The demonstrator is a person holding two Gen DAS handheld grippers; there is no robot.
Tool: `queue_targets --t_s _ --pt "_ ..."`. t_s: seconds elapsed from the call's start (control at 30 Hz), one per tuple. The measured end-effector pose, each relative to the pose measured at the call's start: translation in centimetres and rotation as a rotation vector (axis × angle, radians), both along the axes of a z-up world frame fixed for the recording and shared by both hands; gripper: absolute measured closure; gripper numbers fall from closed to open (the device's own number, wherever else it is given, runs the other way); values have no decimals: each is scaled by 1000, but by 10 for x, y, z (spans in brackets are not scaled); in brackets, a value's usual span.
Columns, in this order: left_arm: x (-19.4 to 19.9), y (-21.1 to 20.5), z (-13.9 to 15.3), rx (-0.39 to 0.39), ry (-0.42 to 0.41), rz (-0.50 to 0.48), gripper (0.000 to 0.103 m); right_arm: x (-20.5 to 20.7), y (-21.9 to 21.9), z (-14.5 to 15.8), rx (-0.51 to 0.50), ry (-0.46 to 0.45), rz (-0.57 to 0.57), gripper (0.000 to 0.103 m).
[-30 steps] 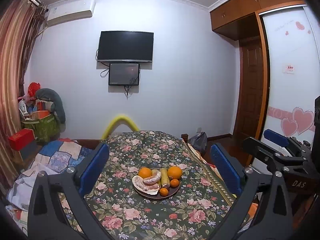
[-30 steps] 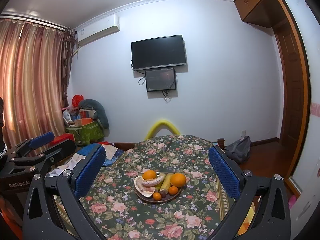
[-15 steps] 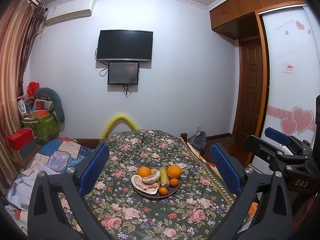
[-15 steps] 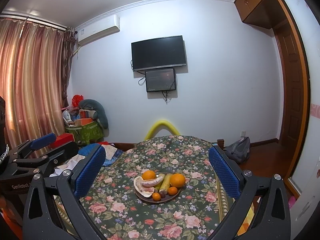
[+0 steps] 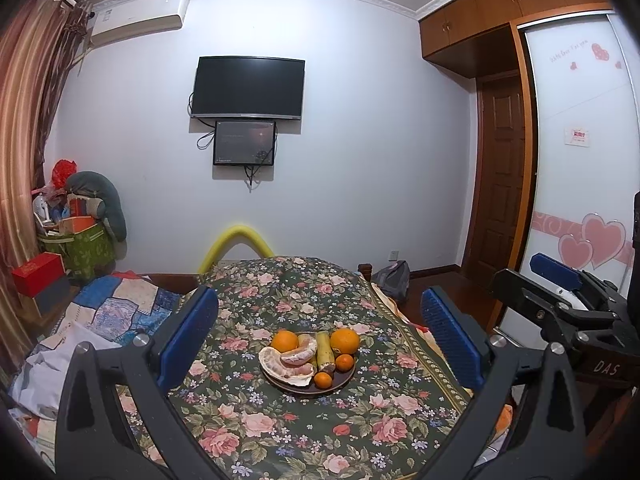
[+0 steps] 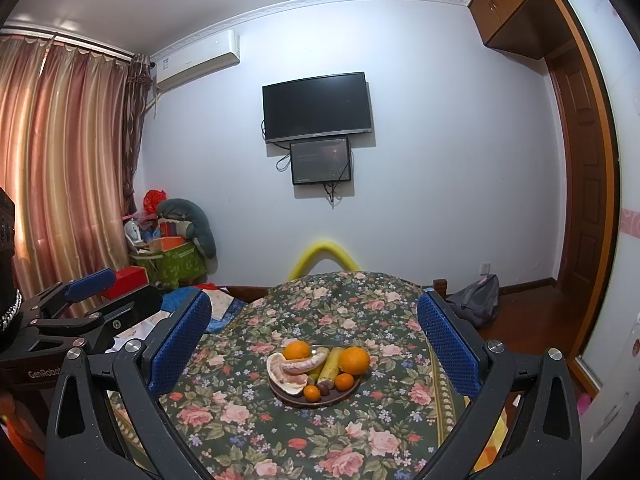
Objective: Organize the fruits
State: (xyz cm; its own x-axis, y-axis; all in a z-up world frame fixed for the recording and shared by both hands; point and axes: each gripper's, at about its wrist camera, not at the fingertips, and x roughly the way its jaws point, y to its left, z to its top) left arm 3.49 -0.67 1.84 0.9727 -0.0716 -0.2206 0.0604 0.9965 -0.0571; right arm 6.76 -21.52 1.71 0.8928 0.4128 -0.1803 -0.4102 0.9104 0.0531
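Since the earlier frame the view barely shifted. Left gripper (image 5: 318, 340) and right gripper (image 6: 314, 342) hung wide open, empty, framing the plate (image 5: 344, 376) at lower centre, likely lining up. All fruits (image 5: 308, 354) lay piled on it.

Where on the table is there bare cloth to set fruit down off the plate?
Bare floral tablecloth lies on every side of the plate: a wide stretch between it and the near edge, strips left and right, and more toward the far end. The plate itself is crowded: two oranges, pomelo pieces, a banana, small tangerines.
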Motion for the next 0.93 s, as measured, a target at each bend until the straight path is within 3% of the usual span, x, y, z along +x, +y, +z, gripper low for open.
queue_targets --t_s 0.93 --pt "4 0 -1 1 11 -14 0 2 -6 1 -2 2 -6 0"
